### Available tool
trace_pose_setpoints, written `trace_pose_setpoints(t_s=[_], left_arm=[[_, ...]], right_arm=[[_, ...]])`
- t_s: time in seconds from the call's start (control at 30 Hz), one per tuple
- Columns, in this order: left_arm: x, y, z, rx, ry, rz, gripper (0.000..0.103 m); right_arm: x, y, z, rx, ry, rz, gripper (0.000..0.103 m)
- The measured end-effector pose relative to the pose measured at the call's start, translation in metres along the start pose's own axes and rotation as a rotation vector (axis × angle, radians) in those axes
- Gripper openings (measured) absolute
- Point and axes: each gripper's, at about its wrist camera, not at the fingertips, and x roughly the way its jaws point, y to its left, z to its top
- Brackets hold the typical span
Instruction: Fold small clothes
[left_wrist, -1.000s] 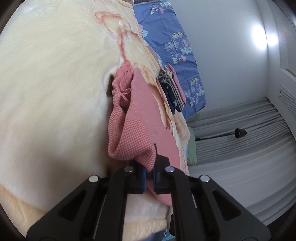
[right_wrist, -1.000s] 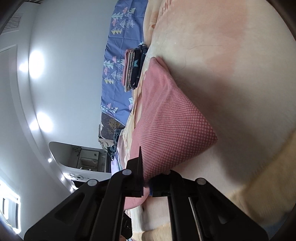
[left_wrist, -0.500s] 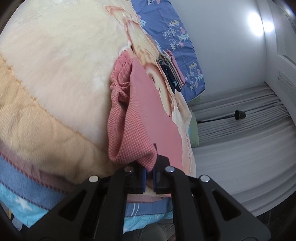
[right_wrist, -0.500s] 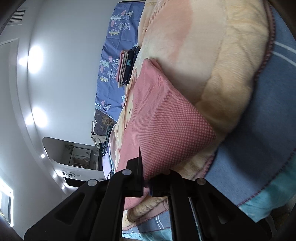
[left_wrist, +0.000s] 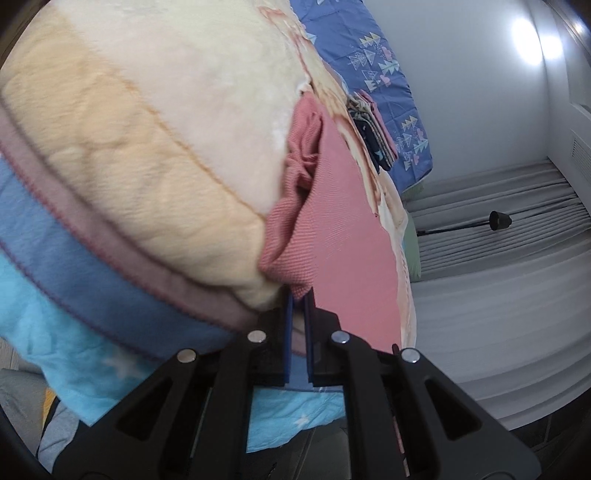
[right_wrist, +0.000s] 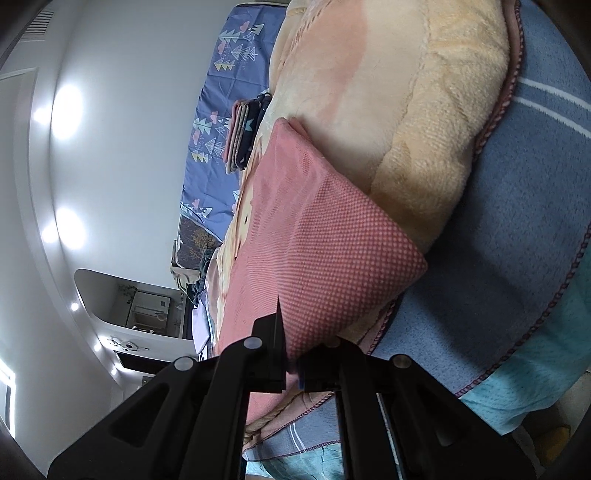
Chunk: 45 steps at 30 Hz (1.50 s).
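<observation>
A pink checked garment (left_wrist: 340, 236) lies stretched over a cream plush blanket (left_wrist: 147, 147), its left side bunched into folds. My left gripper (left_wrist: 300, 295) is shut on the garment's near corner, which sits pinched between the blue pads. In the right wrist view the same garment (right_wrist: 314, 251) spreads flat and taut. There my right gripper (right_wrist: 293, 350) is shut on its other near corner, just over the blanket's (right_wrist: 424, 110) blue-trimmed edge.
A stack of folded clothes (left_wrist: 373, 129) (right_wrist: 245, 129) rests on a blue patterned sheet (left_wrist: 388, 74) at the far end of the bed. Grey curtains (left_wrist: 498, 240) hang beyond the bed's side. The blanket's blue and turquoise border (right_wrist: 517, 221) runs along the near edge.
Both grippers have drawn back toward the near edge of the bed with the garment's corners in them. The blanket's blue and turquoise border has come into view.
</observation>
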Motion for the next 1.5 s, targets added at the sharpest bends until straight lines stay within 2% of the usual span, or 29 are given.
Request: trace_pose_setpoints(t_s=[0.1,0.3,0.43,0.5,0.6,0.77,0.9,1.03,1.1,1.2,1.3,1.5], left_arm=[[-0.016,0.01,0.003,-0.001,-0.052,0.037,0.005],[-0.04,0.023,0.014,-0.026,-0.105,0.051,0.005],[-0.036,-0.019,0.024,0.068,-0.121,0.0,0.004],[-0.021,-0.051,0.029,0.136,-0.098,-0.036,0.005],[0.015,-0.091,0.031,0.215,-0.035,-0.067,0.019],[0.092,-0.135,0.023,0.286,0.104,-0.094,0.023],[0.145,-0.14,0.024,0.281,0.177,-0.06,0.033],[0.176,-0.126,0.024,0.229,0.239,-0.016,0.036],[0.18,-0.12,0.024,0.225,0.243,-0.017,0.036],[0.178,-0.118,0.026,0.211,0.254,-0.026,0.036],[0.179,-0.118,0.028,0.2,0.268,-0.024,0.037],[0.181,-0.125,0.029,0.196,0.29,-0.048,0.052]], right_arm=[[-0.003,0.0,-0.002,-0.01,-0.009,-0.009,0.004],[-0.011,-0.002,-0.002,-0.016,-0.036,-0.001,0.007],[-0.017,-0.004,0.001,-0.015,-0.082,-0.008,0.025],[-0.017,-0.003,0.002,-0.018,-0.098,-0.002,0.028],[-0.014,-0.003,0.003,-0.001,-0.115,0.012,0.029],[-0.009,0.005,0.005,-0.007,-0.155,0.017,0.029],[-0.002,0.004,0.009,0.009,-0.168,0.004,0.028],[0.002,-0.002,0.013,0.044,-0.183,-0.026,0.008],[0.002,0.0,0.012,0.035,-0.196,-0.024,0.005],[0.001,0.014,0.01,-0.024,-0.222,-0.03,0.004],[-0.002,0.037,0.006,-0.138,-0.243,-0.057,0.004],[0.006,0.098,-0.018,-0.454,-0.271,-0.114,0.004]])
